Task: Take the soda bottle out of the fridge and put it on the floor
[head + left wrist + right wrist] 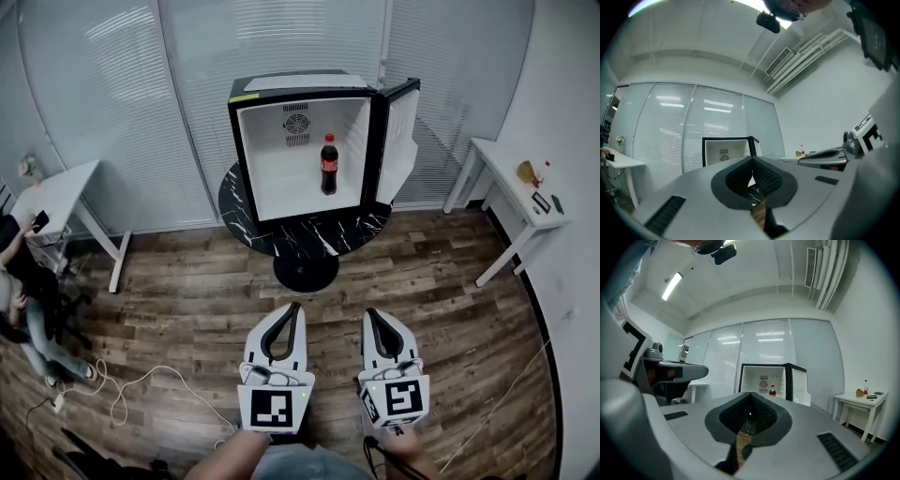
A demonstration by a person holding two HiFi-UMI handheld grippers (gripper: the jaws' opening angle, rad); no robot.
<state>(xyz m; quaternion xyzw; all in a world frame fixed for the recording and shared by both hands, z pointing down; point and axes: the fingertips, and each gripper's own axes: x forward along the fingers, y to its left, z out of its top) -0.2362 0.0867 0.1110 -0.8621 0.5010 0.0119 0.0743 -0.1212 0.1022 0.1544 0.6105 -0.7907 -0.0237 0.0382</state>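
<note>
The left tool [295, 306], a white two-jaw piece with a marker cube at its back, has its jaws together at the tips and nothing between them. The right tool [369, 312] beside it is the same, with jaws together and empty. Both point level toward the small black fridge with a white inside [246, 141]. They are held side by side over the brown wooden plank floor [187, 281], well apart from the fridge. The fridge door [401, 141] stands open to the right. Inside, the dark plastic soda bottle with a red label and red cap [329, 165] stands upright on the bottom of the fridge, a little right of the middle (in the right gripper view it shows just above the jaw tips, far behind them). The fridge sits on a round black marble surface with white veins [281, 242], which has one black foot in the middle. By the right wall stands a white surface with thin legs [502, 169], carrying some things too small to name. At the left stands a second white surface [61, 192], and near it is a seated person [37, 333]. A white cable [122, 398] lies in loops on the floor. Behind the fridge is a glass wall with closed white blinds [112, 112].
</note>
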